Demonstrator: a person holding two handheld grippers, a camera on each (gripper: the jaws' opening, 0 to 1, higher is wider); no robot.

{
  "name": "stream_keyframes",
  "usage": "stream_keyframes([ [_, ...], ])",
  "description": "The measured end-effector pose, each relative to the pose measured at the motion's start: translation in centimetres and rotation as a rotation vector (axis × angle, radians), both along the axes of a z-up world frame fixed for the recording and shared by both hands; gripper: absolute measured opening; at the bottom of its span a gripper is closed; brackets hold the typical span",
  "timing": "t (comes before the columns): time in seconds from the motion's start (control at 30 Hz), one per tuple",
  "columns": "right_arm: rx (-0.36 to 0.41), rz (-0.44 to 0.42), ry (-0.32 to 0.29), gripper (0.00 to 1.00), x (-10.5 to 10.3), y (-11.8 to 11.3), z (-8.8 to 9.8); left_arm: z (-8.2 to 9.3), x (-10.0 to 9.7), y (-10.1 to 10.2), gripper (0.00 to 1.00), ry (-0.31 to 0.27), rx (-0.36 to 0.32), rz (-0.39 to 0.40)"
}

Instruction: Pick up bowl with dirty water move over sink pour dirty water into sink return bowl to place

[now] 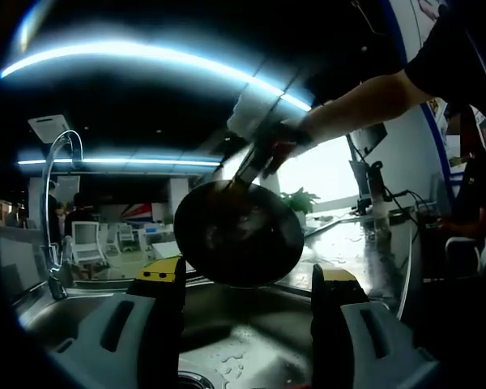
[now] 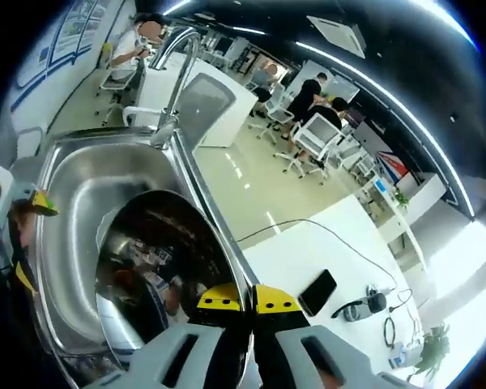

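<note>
Nearest to you, in the right gripper view, your right tool (image 2: 241, 306) has its two yellow-tipped jaws brought together on the rim of the bowl (image 2: 166, 267), pinching the thin metal edge between them; that edge grip is what lets you swing the bowl about its rim instead of cradling it from below. The bowl is tipped steeply, its shiny inside turned toward the camera and its lower lip hanging over the sink (image 2: 69, 194), so anything leaving it should fall into the basin and not onto the white desk (image 2: 324, 243) just beside the sink. Whether dirty water is still inside is hard to tell from the reflections. In the left gripper view, your left tool (image 1: 247, 279) has its jaws standing apart with nothing between them, held low over the basin, clear of the pour; below it droplets lie on the steel near the drain (image 1: 196, 379). Past those jaws the bowl shows its dark underside, raised above the sink and carried from above by your other hand (image 1: 275, 146). Farther off stands the faucet (image 2: 174, 61) at the sink's back edge, well apart from the bowl, and beyond it an office floor with white chairs (image 2: 312, 134).
</note>
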State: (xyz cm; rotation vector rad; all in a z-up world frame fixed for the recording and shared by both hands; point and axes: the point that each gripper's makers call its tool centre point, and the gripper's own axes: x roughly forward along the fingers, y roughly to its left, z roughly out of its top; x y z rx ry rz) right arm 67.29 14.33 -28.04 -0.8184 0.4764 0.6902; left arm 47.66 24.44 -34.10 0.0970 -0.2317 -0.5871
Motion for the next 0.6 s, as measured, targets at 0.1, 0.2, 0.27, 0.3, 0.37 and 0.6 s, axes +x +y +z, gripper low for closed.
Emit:
stream_keyframes([
  [0.1, -0.008, -0.01, 0.012, 0.0, 0.0, -0.6, -0.2, 0.0, 0.0, 0.0, 0.59, 0.002, 0.002, 0.0],
  [0.2, -0.008, -0.017, 0.015, 0.0, 0.0, -1.2, -0.1, -0.1, 0.1, 0.0, 0.59, 0.003, 0.004, 0.001],
  [0.27, 0.001, -0.026, 0.022, 0.0, 0.0, -1.4, 0.0, -0.1, 0.1, 0.0, 0.59, 0.002, 0.004, 0.003],
  [0.3, 0.01, -0.033, 0.029, 0.0, 0.0, -1.6, 0.0, 0.0, 0.1, 0.0, 0.59, 0.0, 0.004, 0.004],
  [0.37, 0.021, -0.046, 0.041, 0.0, 0.1, -1.9, -0.1, 0.0, 0.0, 0.0, 0.59, -0.001, 0.002, 0.003],
  [0.6, 0.019, -0.075, 0.062, 0.0, 0.1, -3.3, -0.4, 0.0, 0.1, 0.0, 0.59, 0.001, 0.003, 0.007],
])
